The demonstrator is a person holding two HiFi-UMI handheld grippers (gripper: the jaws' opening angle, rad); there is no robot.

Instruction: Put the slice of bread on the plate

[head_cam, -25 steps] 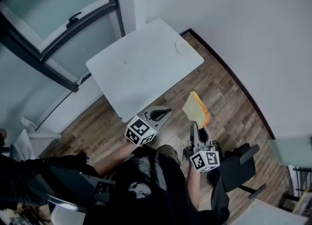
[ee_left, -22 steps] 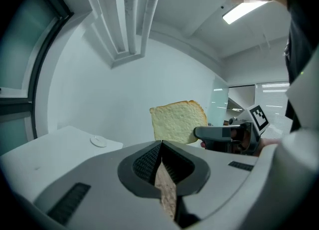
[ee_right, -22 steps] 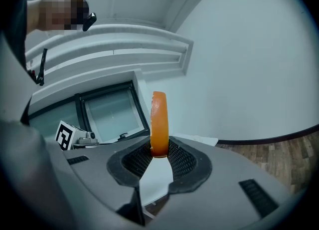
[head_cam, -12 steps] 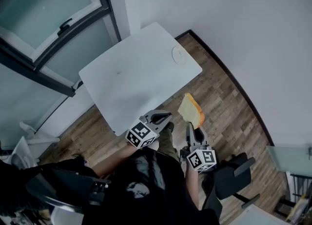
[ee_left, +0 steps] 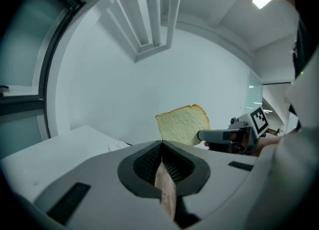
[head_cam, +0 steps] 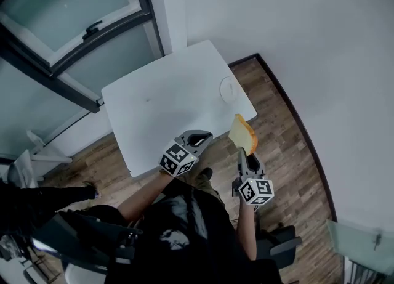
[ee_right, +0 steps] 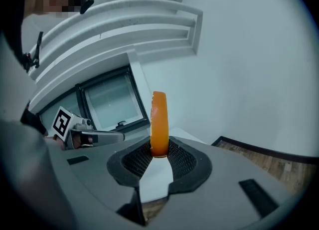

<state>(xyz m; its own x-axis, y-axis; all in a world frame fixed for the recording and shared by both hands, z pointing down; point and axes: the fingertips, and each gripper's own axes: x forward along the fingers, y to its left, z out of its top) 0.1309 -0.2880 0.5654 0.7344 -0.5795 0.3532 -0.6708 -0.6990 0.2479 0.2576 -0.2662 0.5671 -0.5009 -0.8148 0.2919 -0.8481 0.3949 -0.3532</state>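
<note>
white table [head_cam: 166,107] | bread slice [head_cam: 242,133] clamped in right tool [head_cam: 243,154] (plate [head_cam: 229,89] beyond)

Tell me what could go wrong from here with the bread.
1. The right gripper pinches the slice of bread only by its lower edge, so it might slip or tear on the way to the plate.
2. The plate lies close to the edge of the table; a clumsy landing might nudge it off.

Nothing legible anywhere — no text, label or number.
</note>
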